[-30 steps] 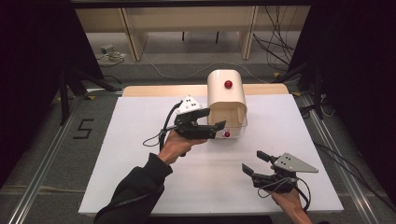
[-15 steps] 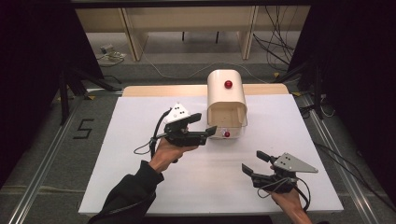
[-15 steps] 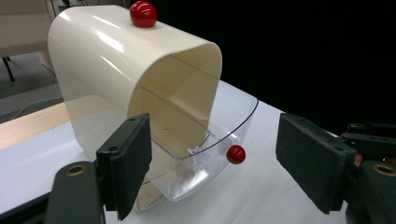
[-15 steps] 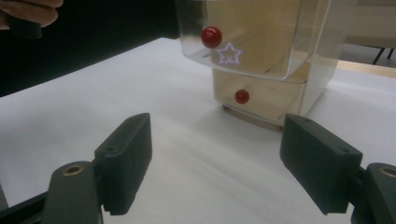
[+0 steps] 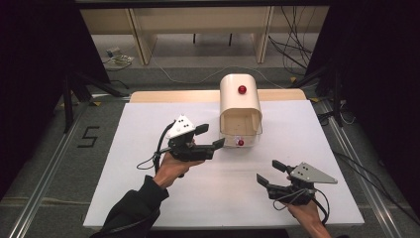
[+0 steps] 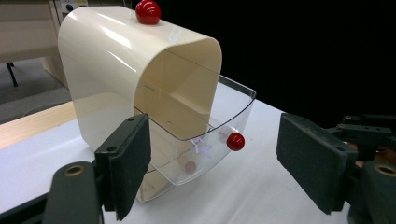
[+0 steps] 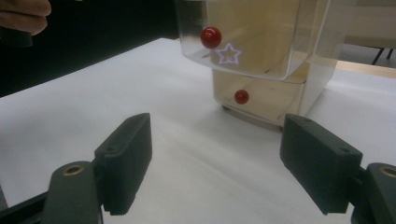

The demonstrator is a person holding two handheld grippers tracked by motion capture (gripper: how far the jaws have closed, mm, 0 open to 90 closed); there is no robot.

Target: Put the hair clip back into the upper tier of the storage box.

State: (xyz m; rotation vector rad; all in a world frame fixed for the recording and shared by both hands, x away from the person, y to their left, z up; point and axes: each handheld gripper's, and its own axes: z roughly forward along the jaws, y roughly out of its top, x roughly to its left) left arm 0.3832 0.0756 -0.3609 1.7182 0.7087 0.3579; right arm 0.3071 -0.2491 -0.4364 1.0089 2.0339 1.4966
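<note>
Holding your left gripper (image 5: 210, 138) just off the cream bread box (image 5: 240, 101), jaws spread wide and empty, you have room to line up on the clear drawer (image 6: 212, 135) that stands pulled out at its mouth. The drawer's red knob (image 6: 235, 141) sits between your pads, untouched. A second knob lower down possibly marks another drawer. Your right gripper (image 5: 271, 172) idles near the table (image 5: 148, 119) edge, likewise agape, clear of the work.

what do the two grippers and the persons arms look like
Both grippers are black with flat, rectangular dark pads. The left gripper has a white block with dots on top and a black cable; its arm wears a black sleeve. The right gripper carries a grey three-cornered plate and a looping black cable.
</note>
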